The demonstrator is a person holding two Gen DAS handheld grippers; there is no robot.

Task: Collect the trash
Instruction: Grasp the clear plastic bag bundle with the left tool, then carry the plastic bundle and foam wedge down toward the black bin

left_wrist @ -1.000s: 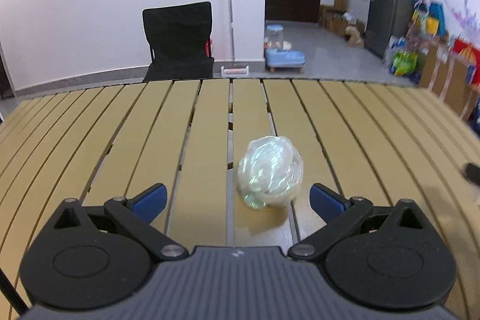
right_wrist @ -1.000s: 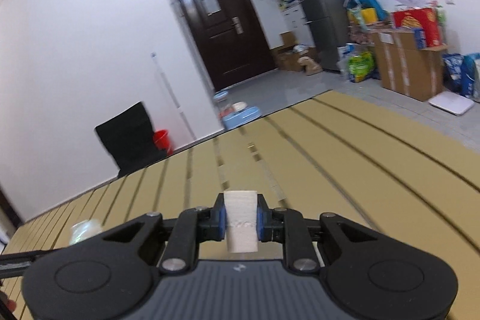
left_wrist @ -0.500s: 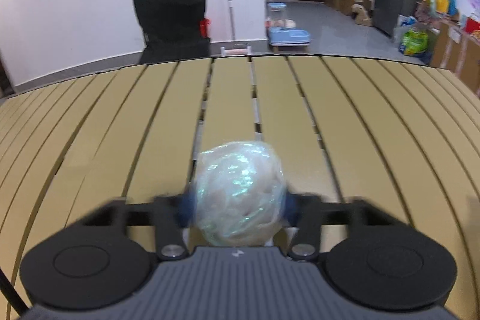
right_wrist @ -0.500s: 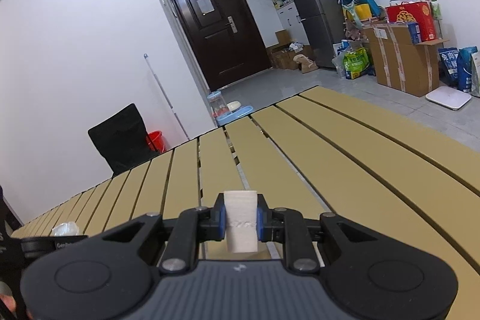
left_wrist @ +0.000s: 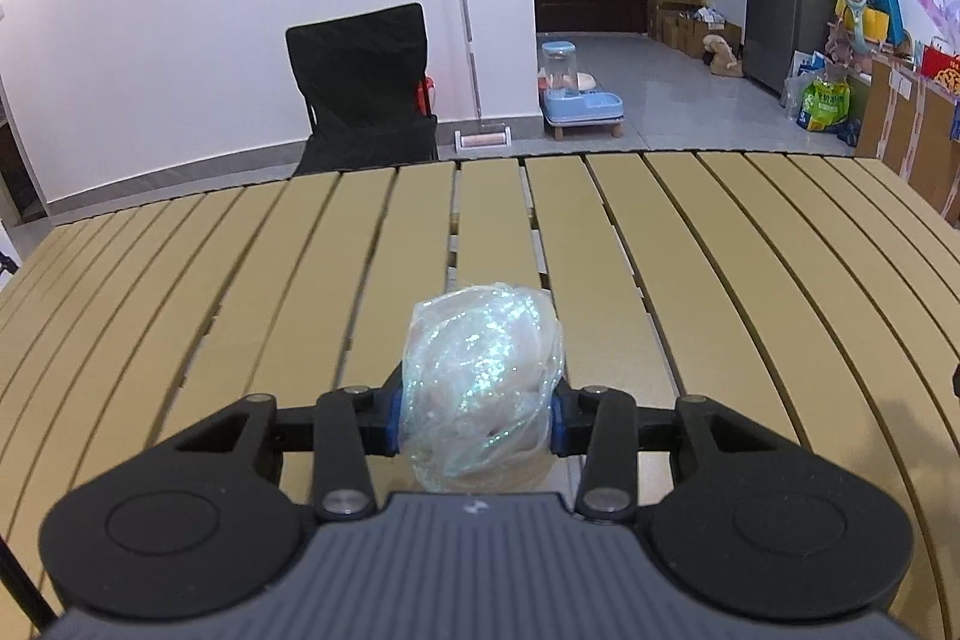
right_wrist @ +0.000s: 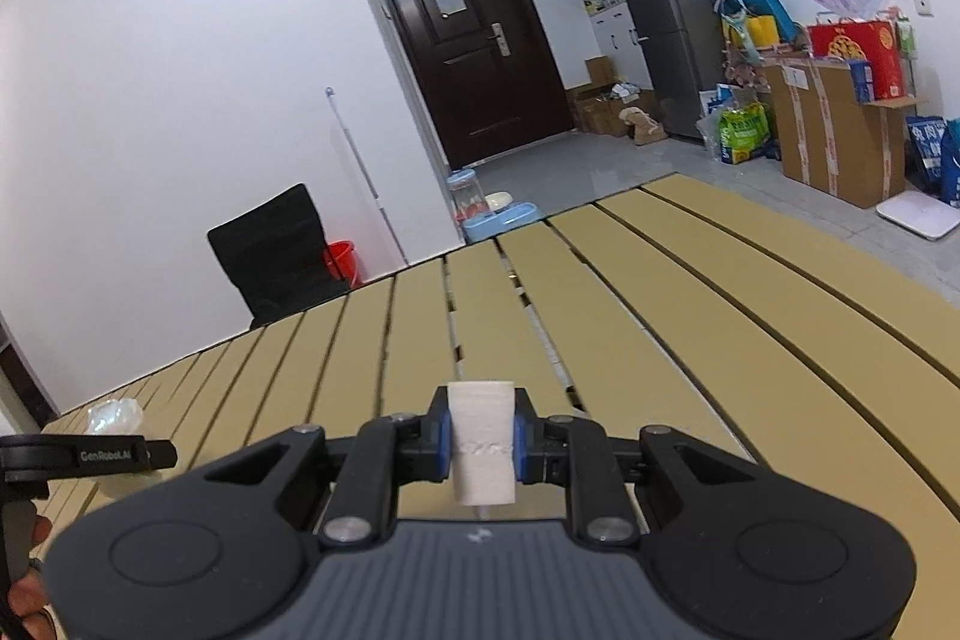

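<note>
Plastic-wrap ball (left_wrist: 483, 388) between closing left tool (left_wrist: 477, 418) pads, angled down over table (left_wrist: 750, 280) | right tool (right_wrist: 480, 445) clamped on white paper roll (right_wrist: 482, 439)

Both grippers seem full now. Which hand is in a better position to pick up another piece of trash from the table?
Neither. The left gripper is closing on the crumpled plastic ball, and the right gripper is shut on the white paper roll. No other trash shows on the slatted table.

Bright, even indoor light; soft shadows on the slatted table (left_wrist: 750, 280) (fisheye bends edges, corners vignette dark)
</note>
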